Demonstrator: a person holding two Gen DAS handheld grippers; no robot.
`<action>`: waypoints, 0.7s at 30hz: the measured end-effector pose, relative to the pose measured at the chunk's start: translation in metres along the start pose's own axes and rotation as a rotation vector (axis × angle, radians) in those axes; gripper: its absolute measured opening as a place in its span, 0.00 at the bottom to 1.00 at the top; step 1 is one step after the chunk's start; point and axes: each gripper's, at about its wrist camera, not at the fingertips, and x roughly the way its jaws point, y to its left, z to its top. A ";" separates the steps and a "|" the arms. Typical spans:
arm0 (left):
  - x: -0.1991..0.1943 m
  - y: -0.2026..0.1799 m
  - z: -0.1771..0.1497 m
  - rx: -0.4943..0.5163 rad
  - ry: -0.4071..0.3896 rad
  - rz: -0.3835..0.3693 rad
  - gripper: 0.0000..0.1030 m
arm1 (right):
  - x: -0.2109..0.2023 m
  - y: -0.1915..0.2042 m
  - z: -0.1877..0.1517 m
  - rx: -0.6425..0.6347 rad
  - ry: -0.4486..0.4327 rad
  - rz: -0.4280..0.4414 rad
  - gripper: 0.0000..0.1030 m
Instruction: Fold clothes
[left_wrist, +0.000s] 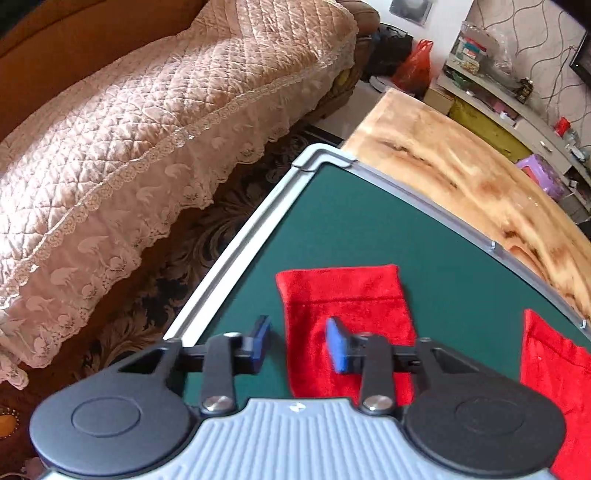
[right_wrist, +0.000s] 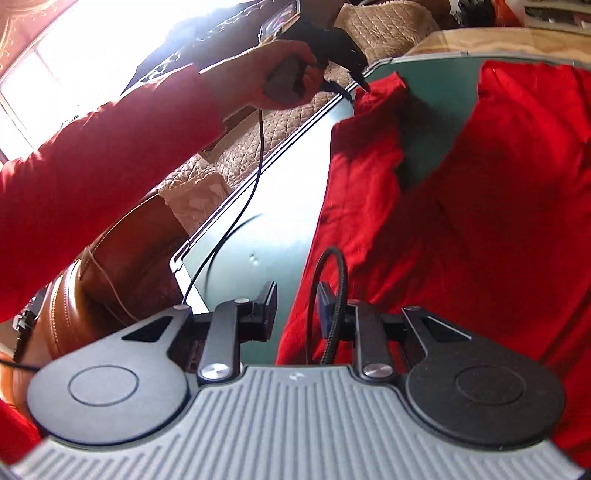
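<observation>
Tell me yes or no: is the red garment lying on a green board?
Yes. The red garment lies flat on the green board.

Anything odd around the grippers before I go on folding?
Yes: a black cable loops up right between the right gripper fingers, over the red garment. It could snag when the jaws close. Nothing else stands out.
</observation>
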 end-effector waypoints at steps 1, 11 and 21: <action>0.000 0.001 0.000 0.006 0.000 0.003 0.03 | -0.001 -0.001 -0.002 0.001 0.005 -0.008 0.28; -0.004 0.021 -0.004 -0.019 -0.036 0.054 0.01 | -0.010 -0.025 -0.018 0.065 0.002 -0.078 0.28; -0.006 0.049 0.011 0.010 -0.083 0.211 0.00 | -0.005 -0.019 -0.018 0.016 -0.013 -0.070 0.28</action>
